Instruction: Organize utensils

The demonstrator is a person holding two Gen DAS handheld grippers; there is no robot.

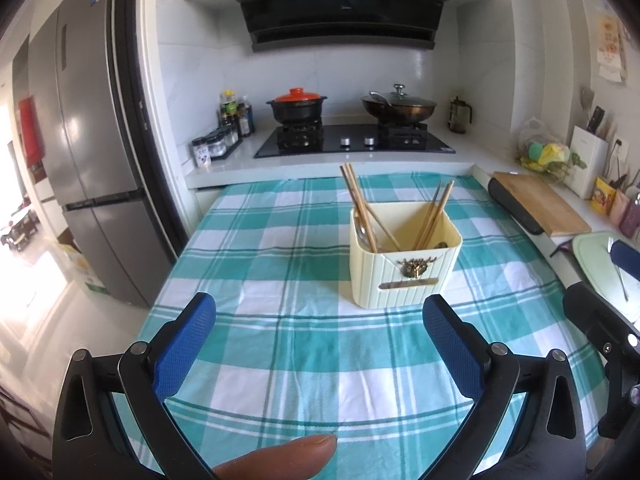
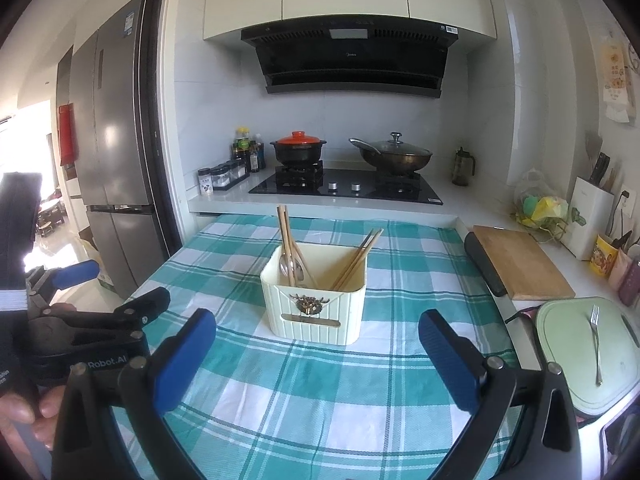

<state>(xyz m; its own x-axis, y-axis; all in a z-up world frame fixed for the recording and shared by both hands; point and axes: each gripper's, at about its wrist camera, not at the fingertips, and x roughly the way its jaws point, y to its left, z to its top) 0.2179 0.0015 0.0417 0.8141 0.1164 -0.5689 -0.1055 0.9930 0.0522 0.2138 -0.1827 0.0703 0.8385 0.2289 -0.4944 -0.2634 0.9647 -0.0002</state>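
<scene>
A cream utensil holder [image 1: 404, 268] [image 2: 316, 300] stands on the green checked tablecloth [image 1: 288, 344] [image 2: 320, 392]. It holds several wooden chopsticks [image 1: 360, 204] [image 2: 286, 240] and metal spoons [image 2: 290, 268]. A metal fork [image 2: 596, 344] lies on a pale green board [image 2: 576, 360] to the right; it also shows in the left wrist view [image 1: 619, 272]. My left gripper [image 1: 320, 312] is open and empty, short of the holder. My right gripper [image 2: 318, 330] is open and empty, just in front of the holder.
A stove [image 1: 352, 140] with a black pot [image 1: 298, 106] and a wok [image 1: 398, 106] is behind the table. A wooden cutting board [image 2: 520, 260] lies at the right. A fridge [image 1: 92, 140] stands at the left. Spice jars [image 2: 224, 174] sit by the stove.
</scene>
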